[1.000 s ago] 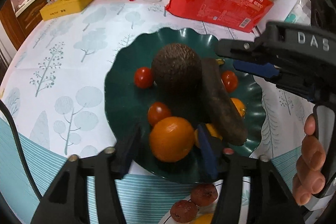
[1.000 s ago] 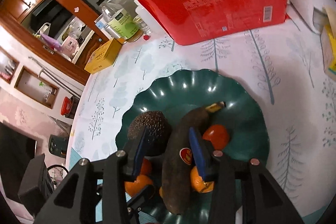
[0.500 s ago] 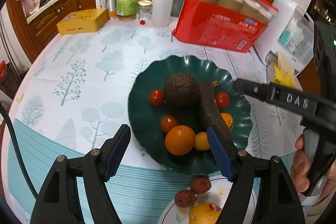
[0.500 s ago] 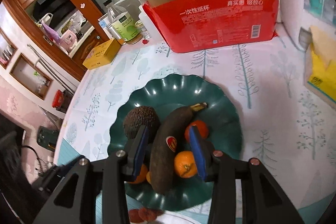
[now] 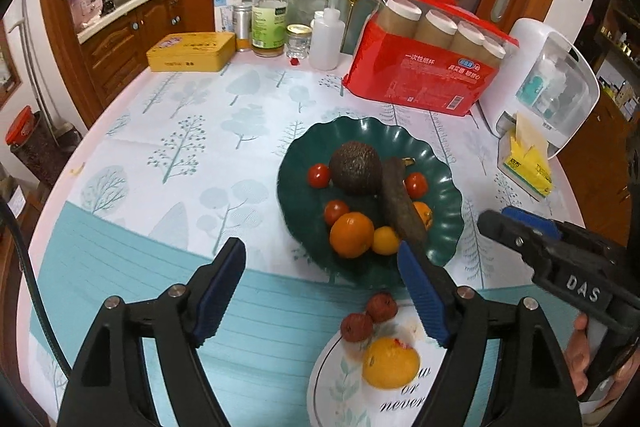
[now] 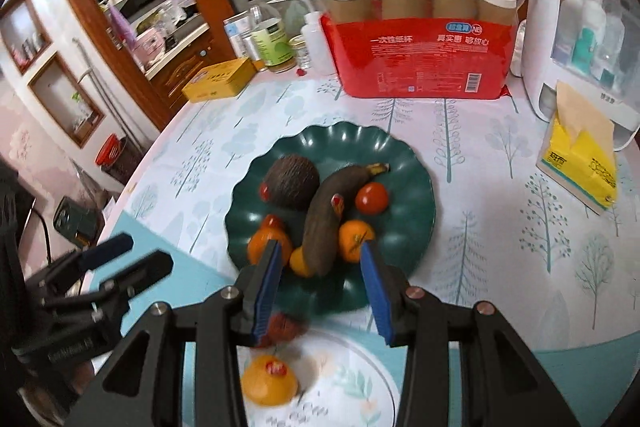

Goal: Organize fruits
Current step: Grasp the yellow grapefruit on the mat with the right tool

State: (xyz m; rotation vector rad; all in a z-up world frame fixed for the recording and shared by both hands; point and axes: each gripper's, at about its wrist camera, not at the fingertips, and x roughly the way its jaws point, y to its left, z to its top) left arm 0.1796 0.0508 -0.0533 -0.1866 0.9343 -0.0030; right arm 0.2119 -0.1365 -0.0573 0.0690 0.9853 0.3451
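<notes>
A dark green scalloped plate (image 5: pixel 448 227) holds an avocado (image 5: pixel 355 167), a blackened banana (image 5: pixel 400 203), an orange (image 5: pixel 351 234), a small yellow fruit (image 5: pixel 385 239) and several cherry tomatoes. Nearer me, a white plate (image 5: pixel 340 387) carries a yellow citrus fruit (image 5: pixel 390 363) and two red dates (image 5: pixel 368 315). My left gripper (image 5: pixel 320 251) hovers above the table in front of the green plate, its jaws opening with nothing between them. My right gripper (image 6: pixel 320 247) hangs over the green plate's (image 6: pixel 416 195) near rim, jaws narrowly apart and empty, above the banana (image 6: pixel 328 215).
A red pack of paper cups (image 5: pixel 420 75), bottles (image 5: pixel 269 23) and a yellow tin (image 5: pixel 192 51) line the table's far side. On the right are a white appliance (image 5: pixel 548 83) and a yellow tissue pack (image 5: pixel 528 163). The round table's edge curves along the left.
Both grippers have risen and drawn back from the green plate. The left jaws have widened away from the orange, which stays on the plate. The white plate has come into view.
</notes>
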